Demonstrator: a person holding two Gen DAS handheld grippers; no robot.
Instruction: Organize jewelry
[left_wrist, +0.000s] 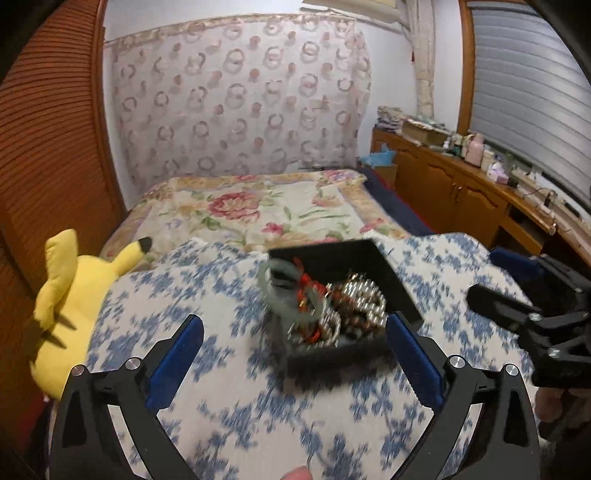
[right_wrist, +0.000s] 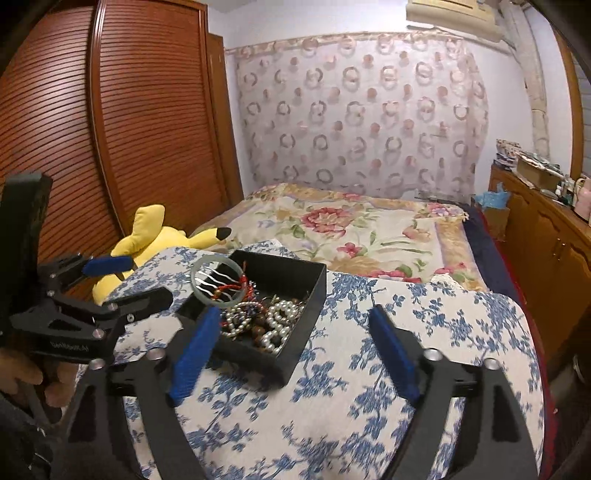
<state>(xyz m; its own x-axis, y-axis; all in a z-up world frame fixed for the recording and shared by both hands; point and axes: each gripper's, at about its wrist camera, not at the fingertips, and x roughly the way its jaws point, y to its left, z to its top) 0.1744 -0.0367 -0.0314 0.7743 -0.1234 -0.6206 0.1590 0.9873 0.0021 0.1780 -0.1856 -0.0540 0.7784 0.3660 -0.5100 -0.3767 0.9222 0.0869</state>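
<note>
A black open box (left_wrist: 373, 258) (right_wrist: 299, 273) sits on a blue-and-white floral cloth (left_wrist: 236, 406) (right_wrist: 332, 424). It holds pearl strands (left_wrist: 358, 295) (right_wrist: 277, 317), red cord and dark beads. A pale green bangle (left_wrist: 284, 295) (right_wrist: 218, 280) leans on the box's left rim over a wavy metal comb (right_wrist: 212, 280). My left gripper (left_wrist: 295, 328) is open and empty, just short of the box. My right gripper (right_wrist: 291, 317) is open and empty, its left finger beside the box's near left corner. Each gripper shows in the other's view, the right one (left_wrist: 517, 314) and the left one (right_wrist: 122, 284).
A yellow plush toy (left_wrist: 70, 295) (right_wrist: 155, 240) lies at the cloth's left edge. A floral bedspread (left_wrist: 258, 210) (right_wrist: 369, 229) stretches behind. A slatted wooden wardrobe (right_wrist: 110, 129) stands left; a cluttered wooden cabinet (left_wrist: 461, 184) (right_wrist: 546, 236) runs along the right.
</note>
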